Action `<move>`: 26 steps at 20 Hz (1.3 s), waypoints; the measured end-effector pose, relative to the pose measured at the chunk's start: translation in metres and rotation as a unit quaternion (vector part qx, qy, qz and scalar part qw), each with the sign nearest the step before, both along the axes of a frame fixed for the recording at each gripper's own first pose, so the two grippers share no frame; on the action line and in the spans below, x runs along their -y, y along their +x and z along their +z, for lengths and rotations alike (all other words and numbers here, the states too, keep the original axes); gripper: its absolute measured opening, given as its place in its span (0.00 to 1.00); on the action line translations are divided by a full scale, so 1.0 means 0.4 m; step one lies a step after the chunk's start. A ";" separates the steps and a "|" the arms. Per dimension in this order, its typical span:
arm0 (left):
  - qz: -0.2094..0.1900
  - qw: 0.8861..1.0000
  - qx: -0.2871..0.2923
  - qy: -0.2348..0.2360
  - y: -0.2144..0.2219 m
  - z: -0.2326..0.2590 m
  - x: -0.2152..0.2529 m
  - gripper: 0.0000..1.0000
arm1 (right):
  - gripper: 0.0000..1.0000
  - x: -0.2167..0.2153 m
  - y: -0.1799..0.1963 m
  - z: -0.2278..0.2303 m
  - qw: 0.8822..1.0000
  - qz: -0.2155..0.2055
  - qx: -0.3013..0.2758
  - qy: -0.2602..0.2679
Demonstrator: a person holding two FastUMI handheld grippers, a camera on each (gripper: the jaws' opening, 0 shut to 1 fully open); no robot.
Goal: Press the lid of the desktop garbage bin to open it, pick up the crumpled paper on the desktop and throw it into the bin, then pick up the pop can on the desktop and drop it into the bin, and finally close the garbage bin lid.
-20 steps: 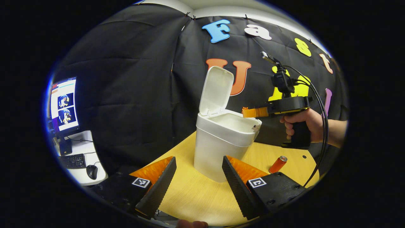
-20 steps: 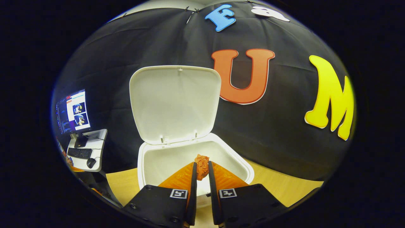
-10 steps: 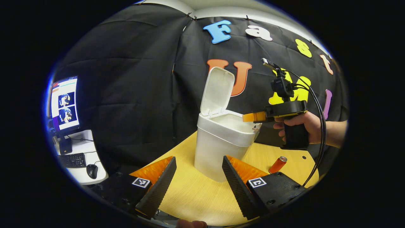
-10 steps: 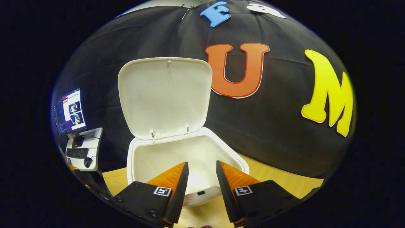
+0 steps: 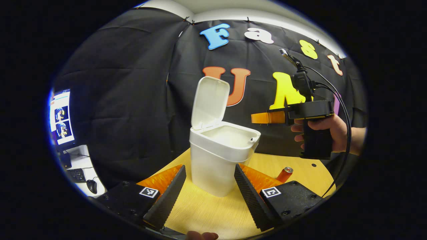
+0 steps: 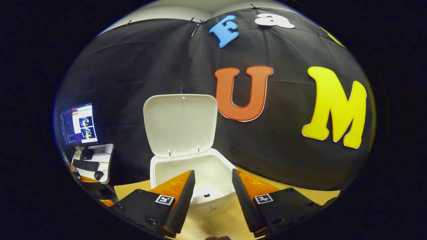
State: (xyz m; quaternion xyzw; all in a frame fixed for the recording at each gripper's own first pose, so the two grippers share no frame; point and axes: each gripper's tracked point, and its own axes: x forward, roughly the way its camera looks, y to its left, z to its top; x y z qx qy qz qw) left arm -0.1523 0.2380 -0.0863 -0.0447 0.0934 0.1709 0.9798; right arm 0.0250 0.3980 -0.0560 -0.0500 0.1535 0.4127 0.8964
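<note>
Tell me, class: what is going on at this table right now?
A person holds tongs in each hand at a table. The white bin stands with its lid up. The right tongs are open and empty in front of the bin's rim. The left tongs, also open, face the bin. The can lies on the table.

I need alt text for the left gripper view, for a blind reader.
A white bin stands on a wooden table with its lid up. The open left claw frames it; the right claw hovers beside it, above a can.
</note>
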 end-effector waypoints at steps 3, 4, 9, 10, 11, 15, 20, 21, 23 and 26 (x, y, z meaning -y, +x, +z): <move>-0.032 0.999 0.018 0.001 0.048 0.019 0.061 0.96 | 0.80 0.114 0.016 0.043 0.999 -0.033 0.012 0.015; -0.041 0.999 0.023 0.003 0.063 0.021 0.084 0.96 | 0.80 0.151 0.023 0.053 0.999 -0.043 0.017 0.017; -0.099 0.994 0.029 0.025 0.138 0.022 0.227 0.96 | 0.81 0.378 0.053 0.104 0.993 -0.099 0.060 0.028; -0.113 0.993 0.029 0.029 0.154 0.020 0.258 0.96 | 0.81 0.429 0.059 0.112 0.991 -0.113 0.069 0.029; -0.127 0.991 0.029 0.032 0.165 0.013 0.294 0.96 | 0.83 0.479 0.064 0.113 0.988 -0.129 0.076 0.029; -0.182 0.982 0.026 0.037 0.218 -0.013 0.422 0.96 | 0.84 0.685 0.063 0.098 0.979 -0.185 0.080 0.028; -0.215 0.976 0.007 0.029 0.261 -0.088 0.543 0.96 | 0.84 0.926 0.041 -0.002 0.967 -0.250 0.045 0.003; -0.221 0.975 0.002 0.026 0.265 -0.106 0.568 0.96 | 0.84 0.957 0.030 -0.016 0.965 -0.261 0.037 0.001; -0.224 0.974 -0.008 0.025 0.276 -0.135 0.601 0.96 | 0.84 1.019 0.016 -0.045 0.960 -0.279 0.027 -0.002; -0.224 0.974 -0.019 0.023 0.293 -0.165 0.636 0.96 | 0.84 1.071 -0.008 -0.074 0.956 -0.294 0.019 -0.006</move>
